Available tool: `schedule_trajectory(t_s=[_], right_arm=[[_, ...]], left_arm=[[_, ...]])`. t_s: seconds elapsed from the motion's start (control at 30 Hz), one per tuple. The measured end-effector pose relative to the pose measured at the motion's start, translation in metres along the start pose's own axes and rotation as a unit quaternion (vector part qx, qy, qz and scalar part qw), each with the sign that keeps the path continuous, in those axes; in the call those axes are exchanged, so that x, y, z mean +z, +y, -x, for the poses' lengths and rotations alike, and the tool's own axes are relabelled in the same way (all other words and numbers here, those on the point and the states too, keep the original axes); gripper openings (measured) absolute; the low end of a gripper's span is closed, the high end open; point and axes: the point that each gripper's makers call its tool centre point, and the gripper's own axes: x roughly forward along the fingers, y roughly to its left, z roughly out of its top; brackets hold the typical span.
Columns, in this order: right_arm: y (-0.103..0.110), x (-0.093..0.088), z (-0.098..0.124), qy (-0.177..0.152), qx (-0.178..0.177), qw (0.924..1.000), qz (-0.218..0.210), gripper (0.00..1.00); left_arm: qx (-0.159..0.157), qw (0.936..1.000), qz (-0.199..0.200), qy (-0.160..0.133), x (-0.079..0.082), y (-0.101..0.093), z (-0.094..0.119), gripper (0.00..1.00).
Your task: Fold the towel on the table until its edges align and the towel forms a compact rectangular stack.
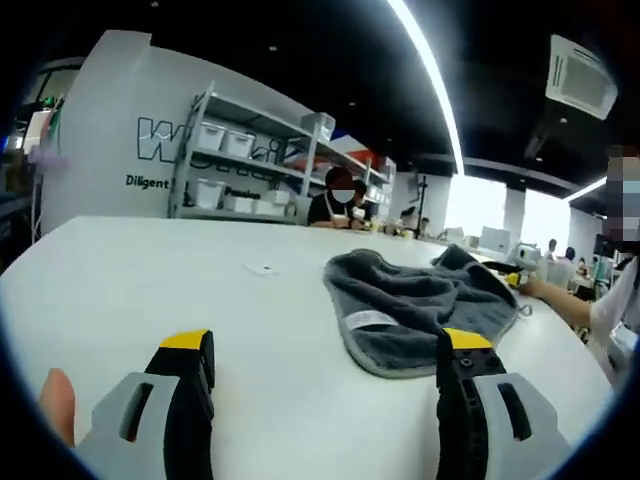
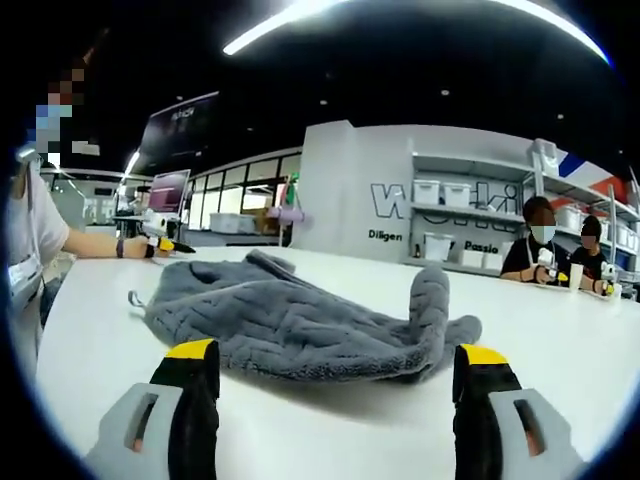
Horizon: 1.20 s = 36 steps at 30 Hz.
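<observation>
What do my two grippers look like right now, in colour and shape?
The left gripper and the right gripper match: each has two black jaws capped with yellow tips, mounted on light grey housings with an oblong slot cut into each side. No cables or markings are visible.

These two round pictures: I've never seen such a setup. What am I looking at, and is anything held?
No robot arm here: a person holds a two-jaw gripper in each hand, with a fisheye camera on each looking forward along its jaws. The left gripper and the right gripper both have their yellow-tipped jaws spread and hold nothing. On the white table lies a crumpled grey towel, not yet folded, seen from opposite sides in the two views. Beyond it are storage shelves and seated people.
</observation>
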Motion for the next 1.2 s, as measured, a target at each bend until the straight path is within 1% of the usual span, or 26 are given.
schedule_trajectory(t_s=[0.1,0.27,0.43,0.47,0.53,0.7,0.93,1.1,1.2], right_arm=[[0.001,0.000,0.000,-0.001,0.000,1.0000,0.000,0.99],[0.001,0.000,0.001,-0.002,0.001,1.0000,0.000,0.99],[0.000,0.001,0.001,-0.003,0.002,1.0000,-0.001,0.99],[0.000,0.001,0.001,-0.003,0.002,1.0000,-0.001,0.99],[0.000,0.002,0.001,-0.005,0.002,1.0000,-0.001,0.99],[0.000,0.002,0.001,-0.005,0.003,1.0000,-0.001,0.99],[-0.001,0.003,0.000,-0.005,0.003,1.0000,-0.001,0.99],[0.000,0.002,-0.001,-0.003,0.003,1.0000,0.000,0.99],[0.000,0.002,-0.001,-0.004,0.003,1.0000,-0.001,0.99]], left_arm=[[-0.007,0.9999,-0.008,0.009,0.001,0.003,-0.023,0.85],[-0.016,0.9991,-0.020,0.035,-0.001,0.009,-0.060,0.78],[-0.017,0.9976,-0.037,0.055,-0.002,0.013,-0.088,0.75],[-0.017,0.9975,-0.038,0.057,-0.002,0.014,-0.089,0.74],[-0.018,0.9972,-0.039,0.061,-0.001,0.016,-0.101,0.73],[-0.020,0.9952,-0.058,0.076,-0.003,0.014,-0.121,0.70],[-0.028,0.9937,-0.069,0.084,-0.003,0.010,-0.140,0.65],[-0.041,0.9931,-0.072,0.083,0.000,0.003,-0.153,0.61],[-0.050,0.9925,-0.075,0.082,-0.002,-0.007,-0.158,0.59]])
